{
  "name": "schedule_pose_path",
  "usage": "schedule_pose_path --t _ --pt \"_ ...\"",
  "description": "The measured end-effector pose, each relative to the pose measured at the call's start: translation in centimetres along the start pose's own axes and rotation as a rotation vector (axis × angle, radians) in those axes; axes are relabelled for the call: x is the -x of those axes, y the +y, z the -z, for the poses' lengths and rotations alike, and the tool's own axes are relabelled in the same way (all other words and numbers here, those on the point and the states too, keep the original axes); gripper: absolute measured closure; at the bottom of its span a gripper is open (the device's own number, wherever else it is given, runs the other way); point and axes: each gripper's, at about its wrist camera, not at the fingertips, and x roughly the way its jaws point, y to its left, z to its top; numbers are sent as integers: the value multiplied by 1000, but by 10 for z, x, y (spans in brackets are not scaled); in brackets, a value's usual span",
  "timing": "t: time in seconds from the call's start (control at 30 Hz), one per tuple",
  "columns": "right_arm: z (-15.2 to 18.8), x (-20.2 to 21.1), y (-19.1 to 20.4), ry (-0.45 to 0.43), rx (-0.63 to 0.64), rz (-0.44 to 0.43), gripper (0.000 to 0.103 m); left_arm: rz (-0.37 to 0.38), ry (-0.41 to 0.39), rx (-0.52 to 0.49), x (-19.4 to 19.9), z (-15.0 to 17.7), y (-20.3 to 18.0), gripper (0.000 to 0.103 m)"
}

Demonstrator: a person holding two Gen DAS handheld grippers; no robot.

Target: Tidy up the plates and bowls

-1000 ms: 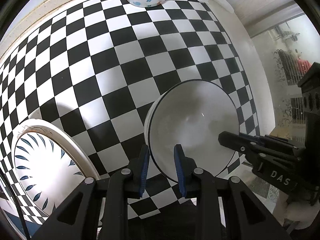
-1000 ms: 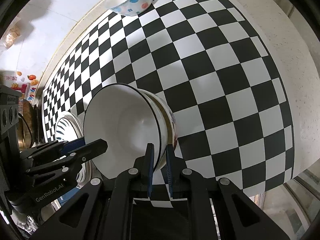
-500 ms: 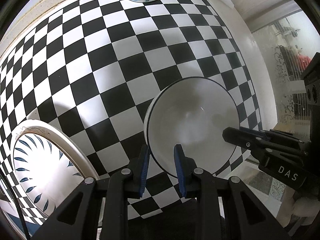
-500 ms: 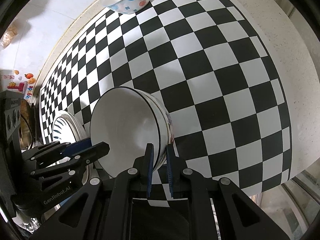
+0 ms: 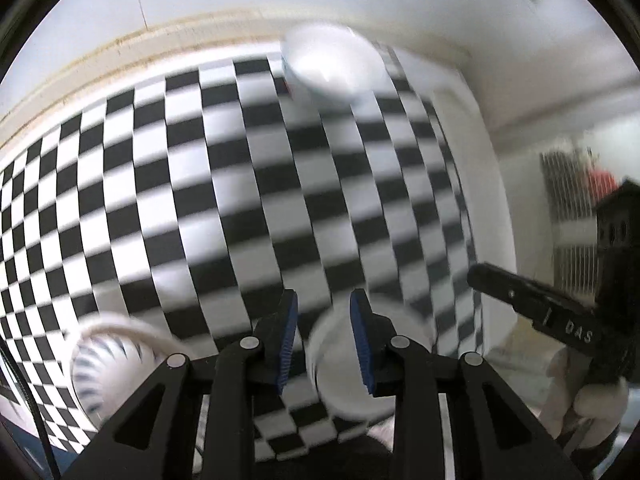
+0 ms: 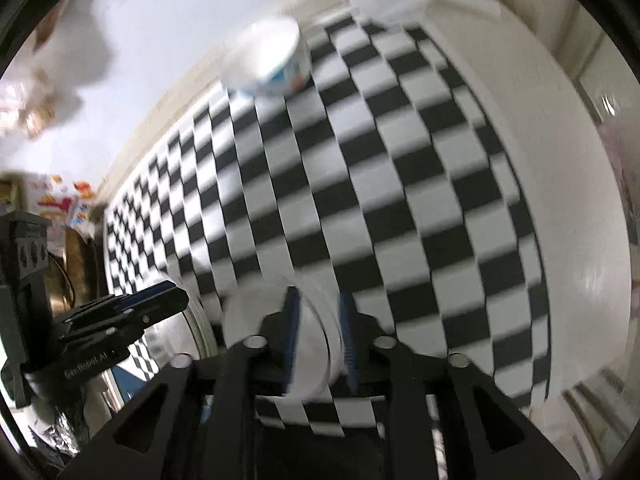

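Note:
Both views are motion-blurred. A white bowl with a dark rim (image 6: pixel 276 344) sits low on the checkered cloth, its rim between the fingers of my right gripper (image 6: pixel 318 344), which now stand apart. The same bowl shows in the left wrist view (image 5: pixel 348 376), just right of my left gripper (image 5: pixel 323 344), which is open and empty. A white plate with blue leaf marks (image 5: pixel 104 368) lies at the lower left. A white bowl with blue and orange dots (image 5: pixel 328 64) stands at the far edge of the cloth; it also shows in the right wrist view (image 6: pixel 272 64).
The black-and-white checkered cloth (image 5: pixel 240 184) covers the counter up to a pale wall edge (image 5: pixel 120 52). The counter's white right edge (image 6: pixel 580 220) drops off. Cluttered items and a brass-coloured pan (image 6: pixel 76 272) stand at the left.
Both cameras have tilted up and pulled back fast, so the near bowl sits lower and smaller in view. The right gripper's fingers have spread wider on the bowl's rim.

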Motion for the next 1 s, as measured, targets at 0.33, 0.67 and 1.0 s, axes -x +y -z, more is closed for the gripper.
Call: schedule_pose_path --t 0.33,0.67,1.0 --pt "-147 -29 13 -58 -37 -40 64 14 3 117 -35 -135 20 78" --pt "-230 -107 10 55 -78 -34 64 -3 106 128 -103 -199 24 79" --pt "-240 -121 15 68 -13 13 89 -41 58 88 -100 -193 15 82"
